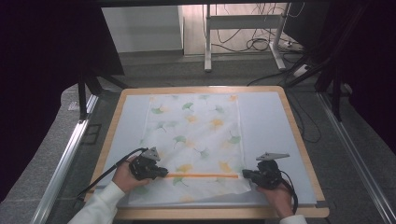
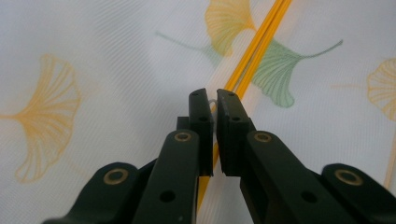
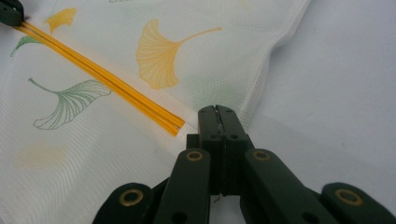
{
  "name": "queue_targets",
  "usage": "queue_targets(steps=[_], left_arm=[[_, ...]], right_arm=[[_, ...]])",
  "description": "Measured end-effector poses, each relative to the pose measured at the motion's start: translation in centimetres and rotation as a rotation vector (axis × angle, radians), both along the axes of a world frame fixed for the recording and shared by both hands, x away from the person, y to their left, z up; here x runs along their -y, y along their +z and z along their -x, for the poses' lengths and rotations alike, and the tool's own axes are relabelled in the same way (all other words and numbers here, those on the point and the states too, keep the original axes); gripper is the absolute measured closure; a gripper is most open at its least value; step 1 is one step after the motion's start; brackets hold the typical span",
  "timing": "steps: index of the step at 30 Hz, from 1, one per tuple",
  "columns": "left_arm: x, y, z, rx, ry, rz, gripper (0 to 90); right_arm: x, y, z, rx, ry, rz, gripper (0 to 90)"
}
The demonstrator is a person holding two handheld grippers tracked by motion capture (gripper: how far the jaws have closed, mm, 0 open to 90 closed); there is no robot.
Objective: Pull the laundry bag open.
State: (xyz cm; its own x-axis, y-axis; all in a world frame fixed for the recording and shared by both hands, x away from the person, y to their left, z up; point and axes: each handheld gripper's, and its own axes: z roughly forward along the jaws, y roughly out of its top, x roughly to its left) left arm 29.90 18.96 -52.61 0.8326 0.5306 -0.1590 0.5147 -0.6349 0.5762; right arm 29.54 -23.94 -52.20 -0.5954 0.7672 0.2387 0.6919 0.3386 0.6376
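Your left gripper (image 1: 161,173) sits at the lower left of the high view. Its jaws are pinched nearly together on the left end of the orange zipper (image 1: 201,176), which runs level across the lower middle of that frame. In the left gripper view a small pale piece shows in the slit between the pads (image 2: 201,109), and I judge it to be the zipper pull, though it is too small to be sure. The orange line (image 2: 254,49) runs off from it toward the upper right.

Your right gripper (image 1: 244,174) is at the lower right of the high view, clamped on the white mesh laundry bag printed with yellow and green ginkgo leaves (image 1: 196,135). In the right gripper view the jaws are closed on the bag's white edge (image 3: 215,112) just past the zipper's end (image 3: 180,127). That hold reads as an anchor: it keeps the mesh taut, so the slider can travel without the fabric bunching.

The bag lies flat on the pale grey mat (image 1: 268,121) that covers the light wooden table (image 1: 299,140), its long side running away from you. Only a short strip of mesh shows below the zipper. With both ends pinned and the teeth in a straight line, you are set to drag along the track.
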Motion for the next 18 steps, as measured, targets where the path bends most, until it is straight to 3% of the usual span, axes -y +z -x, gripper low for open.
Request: queue_targets(steps=[18], left_arm=[[-1.9, 0.0, 0.3, -0.002, 0.024, -0.011, 86.4]], right_arm=[[0.0, 0.0, 0.0, 0.000, 0.001, -0.002, 89.8]])
